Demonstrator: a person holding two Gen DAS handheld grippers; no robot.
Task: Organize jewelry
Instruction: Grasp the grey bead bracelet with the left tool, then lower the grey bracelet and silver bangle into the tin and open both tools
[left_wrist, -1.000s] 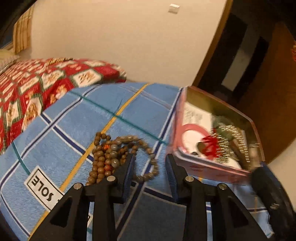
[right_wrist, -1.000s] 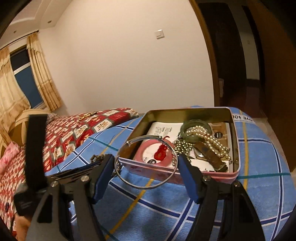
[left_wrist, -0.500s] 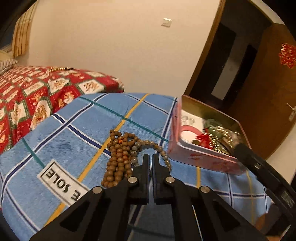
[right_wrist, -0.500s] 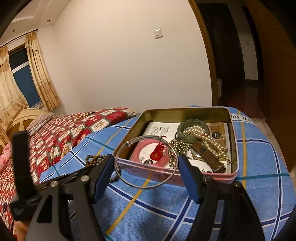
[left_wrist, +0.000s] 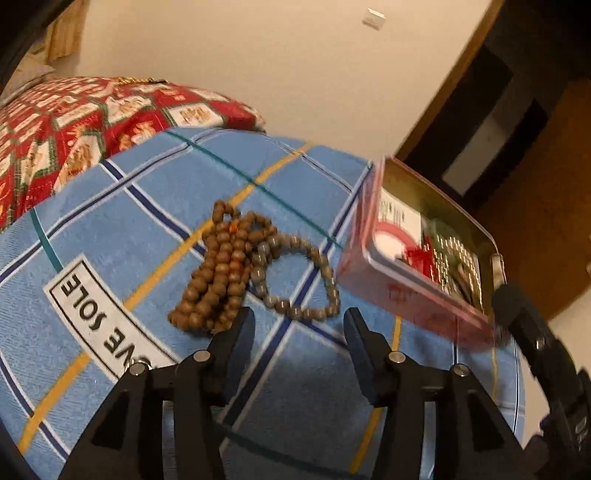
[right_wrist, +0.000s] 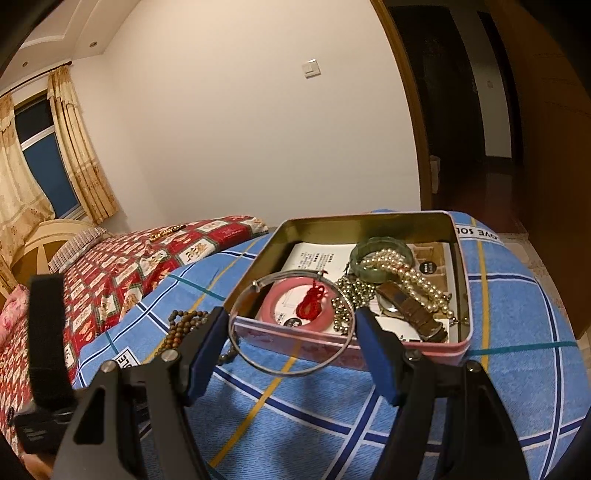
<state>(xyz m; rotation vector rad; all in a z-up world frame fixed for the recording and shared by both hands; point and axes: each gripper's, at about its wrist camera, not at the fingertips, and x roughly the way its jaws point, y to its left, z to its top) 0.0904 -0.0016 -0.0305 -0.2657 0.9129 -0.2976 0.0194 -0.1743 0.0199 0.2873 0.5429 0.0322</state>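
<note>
Tongs of the left gripper (left_wrist: 299, 325) are opening over the blue checked cloth of the surface (left_wrist: 147, 206), with nothing between them; they point at the loose grey-brown bead bracelet (left_wrist: 299, 280), which touches a coiled heap of small brown wooden beads (left_wrist: 221, 280) near the middle of the surface. In my judgement the risk on this side is a snag: closing on the bracelet could catch a strand of the heap and drag both, or scatter beads toward the near edge. Toward the right edge stands a rectangular pink tin box (left_wrist: 406, 295), open, blurred in this view.

From the right wrist, the right tongs (right_wrist: 291, 332) are closed on a thin silver wire bangle (right_wrist: 291, 325), gripped by its two sides and held just short of the tin's near wall. A round, slick bangle pinched this way could rotate or spring out, I think, and lowering it carelessly could knock that wall and shift the tin.

Inside the tin lie a printed paper sheet (right_wrist: 314, 258), a pink ring with a red knotted tassel (right_wrist: 310, 302), a green jade bangle (right_wrist: 376, 258), a string of pearls (right_wrist: 417, 277), a metallic bead chain (right_wrist: 347, 295) and a brown-strapped watch (right_wrist: 410, 314).
</note>
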